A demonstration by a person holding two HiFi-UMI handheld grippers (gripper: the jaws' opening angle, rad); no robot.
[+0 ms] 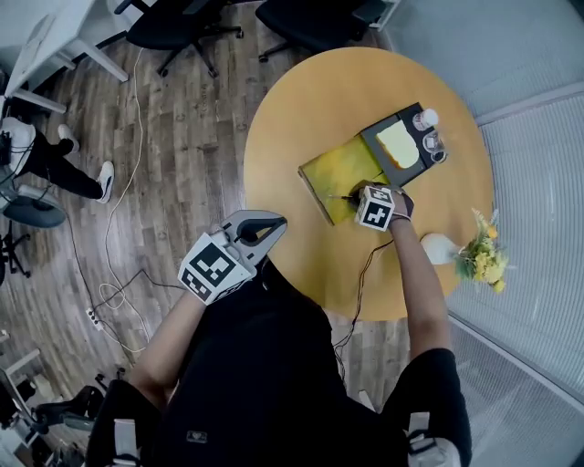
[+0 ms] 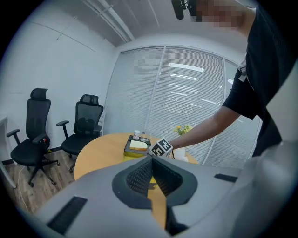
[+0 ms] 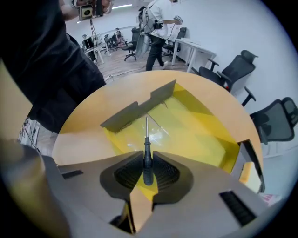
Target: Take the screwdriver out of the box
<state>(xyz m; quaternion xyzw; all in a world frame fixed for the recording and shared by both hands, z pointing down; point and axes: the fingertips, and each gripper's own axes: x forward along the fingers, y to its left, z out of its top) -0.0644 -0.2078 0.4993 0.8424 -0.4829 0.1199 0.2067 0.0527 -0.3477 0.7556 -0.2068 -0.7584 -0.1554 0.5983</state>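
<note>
An open box (image 1: 330, 171) with a yellow inside lies on the round wooden table (image 1: 292, 128); its dark lid (image 1: 405, 146) is folded back to the right. My right gripper (image 1: 354, 195) sits over the box's near edge, shut on the screwdriver (image 3: 147, 160). The dark handle is clamped between the jaws, and the metal shaft points forward above the yellow box (image 3: 186, 125) floor. My left gripper (image 1: 272, 225) hovers off the table's near-left edge with its jaws shut and nothing between them. In the left gripper view, the box (image 2: 138, 147) lies far ahead of the left gripper (image 2: 151, 166).
A yellow pad and small jars (image 1: 427, 120) rest on the lid. A white vase of yellow flowers (image 1: 482, 256) stands at the table's right edge. Office chairs (image 1: 173, 27) stand beyond the table. A cable (image 1: 119, 274) trails over the wooden floor, and a person (image 1: 55, 160) is at far left.
</note>
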